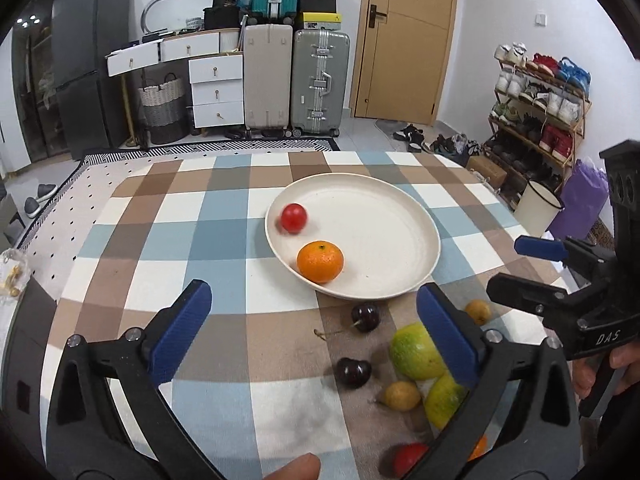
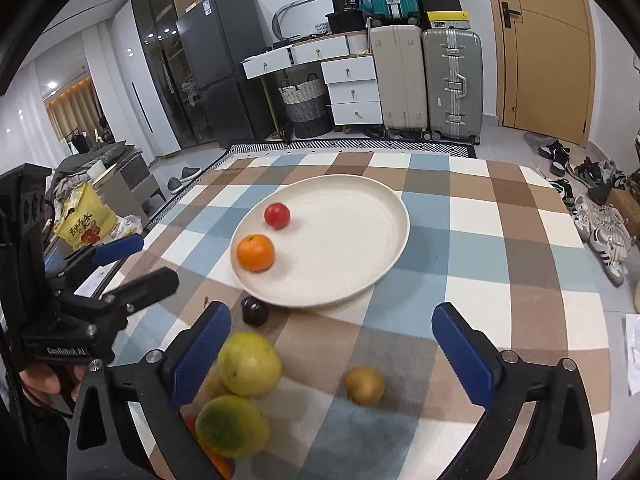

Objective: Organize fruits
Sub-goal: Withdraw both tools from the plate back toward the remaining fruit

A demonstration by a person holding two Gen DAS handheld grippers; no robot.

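Checked tablecloth [image 1: 200, 216] carries the plate [image 1: 400, 280] ahead of both grippers, holding the orange [image 1: 320, 262] and red fruit [image 1: 294, 218], while left gripper [image 1: 316, 332] and right gripper [image 2: 332, 344] stand released, empty, above the remaining loose fruit, presumably for the next pick

A plate [image 1: 400, 216] sits on the table [image 1: 160, 240], toward its far middle. In the plate, at its left side, lie a tomato [image 1: 294, 218] and, nearer the front rim, an orange [image 1: 320, 262]. Before the plate, on the cloth, a cherry [image 1: 365, 317] lies just beside the rim, with a second cherry [image 1: 353, 373] nearer still. To their right two mangoes [image 2: 249, 364] lie close together, one in front of the other. A small pear-like fruit [image 2: 365, 385] lies apart to the right. Behind the table, suitcases [image 1: 296, 80] stand against the wall beside a drawer unit [image 1: 216, 92].
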